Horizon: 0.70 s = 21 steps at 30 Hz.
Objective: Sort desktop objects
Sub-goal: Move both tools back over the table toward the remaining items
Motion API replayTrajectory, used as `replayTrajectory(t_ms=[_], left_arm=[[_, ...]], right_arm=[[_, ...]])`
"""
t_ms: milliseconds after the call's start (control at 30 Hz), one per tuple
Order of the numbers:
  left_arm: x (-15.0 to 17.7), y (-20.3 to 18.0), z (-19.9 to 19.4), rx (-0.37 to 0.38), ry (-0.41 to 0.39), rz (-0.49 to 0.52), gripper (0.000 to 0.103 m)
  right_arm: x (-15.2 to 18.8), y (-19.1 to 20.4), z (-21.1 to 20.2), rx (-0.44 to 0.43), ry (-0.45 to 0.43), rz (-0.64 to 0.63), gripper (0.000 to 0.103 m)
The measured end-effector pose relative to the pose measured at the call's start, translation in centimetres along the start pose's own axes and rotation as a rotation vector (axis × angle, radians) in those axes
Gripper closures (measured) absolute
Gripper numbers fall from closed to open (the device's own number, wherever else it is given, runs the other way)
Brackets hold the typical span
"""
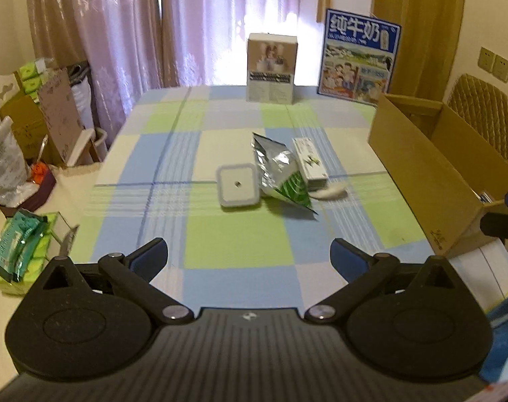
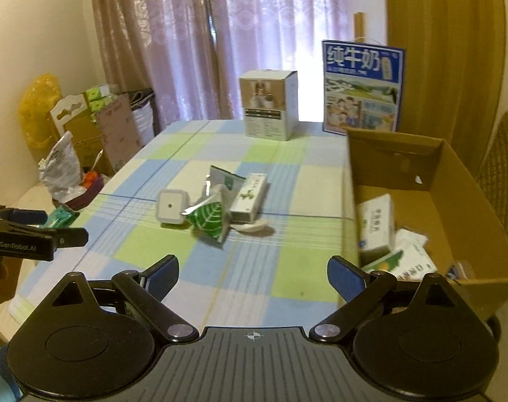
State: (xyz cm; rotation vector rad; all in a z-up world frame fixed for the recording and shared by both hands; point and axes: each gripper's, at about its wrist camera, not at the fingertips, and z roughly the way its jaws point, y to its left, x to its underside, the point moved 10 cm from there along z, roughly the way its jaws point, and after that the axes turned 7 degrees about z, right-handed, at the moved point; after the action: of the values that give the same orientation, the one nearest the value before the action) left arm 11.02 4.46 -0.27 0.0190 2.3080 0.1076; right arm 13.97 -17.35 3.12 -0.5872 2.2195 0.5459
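Observation:
On the checked tablecloth (image 1: 237,244) lie a white square container (image 1: 237,186), a silver and green foil bag (image 1: 280,174), a white and green carton (image 1: 310,160) and a small white object (image 1: 331,192). They also show in the right wrist view: container (image 2: 171,207), bag (image 2: 212,212), carton (image 2: 249,196). An open cardboard box (image 2: 455,201) at the table's right holds several packets. My left gripper (image 1: 249,258) is open and empty, short of the pile. My right gripper (image 2: 254,274) is open and empty, left of the box.
A tall grey box (image 1: 271,67) and a blue milk carton (image 1: 358,57) stand at the table's far edge. Cartons, bags and tissue packs (image 1: 16,244) crowd the left side. A wicker chair (image 1: 485,120) stands behind the cardboard box. Curtains hang behind.

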Motion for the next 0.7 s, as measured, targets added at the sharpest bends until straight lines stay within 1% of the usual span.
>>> replayTrajectory(t_ms=[133,233,500,700], left_arm=[[-0.5,1.6,0.7,-0.022,-0.025,-0.021,0.001],[-0.8,2.3,1.6,-0.004,-0.032,-0.04,0.001],[-1.1,3.1,5.1,-0.011,0.021,0.021,0.001],[-1.3,3.6,8.2,0.001,0.055,-0.024,0.001]], right_arm=[[-0.7,1.0,1.9,-0.016,0.013,-0.005,0.01],[-1.1,1.4,3.5,-0.025,0.026,-0.004,0.01],[-1.6,1.6,7.4,-0.031,0.055,-0.002,0.01],[-1.5,0.9,10.1,-0.028,0.081,0.008,0.01]])
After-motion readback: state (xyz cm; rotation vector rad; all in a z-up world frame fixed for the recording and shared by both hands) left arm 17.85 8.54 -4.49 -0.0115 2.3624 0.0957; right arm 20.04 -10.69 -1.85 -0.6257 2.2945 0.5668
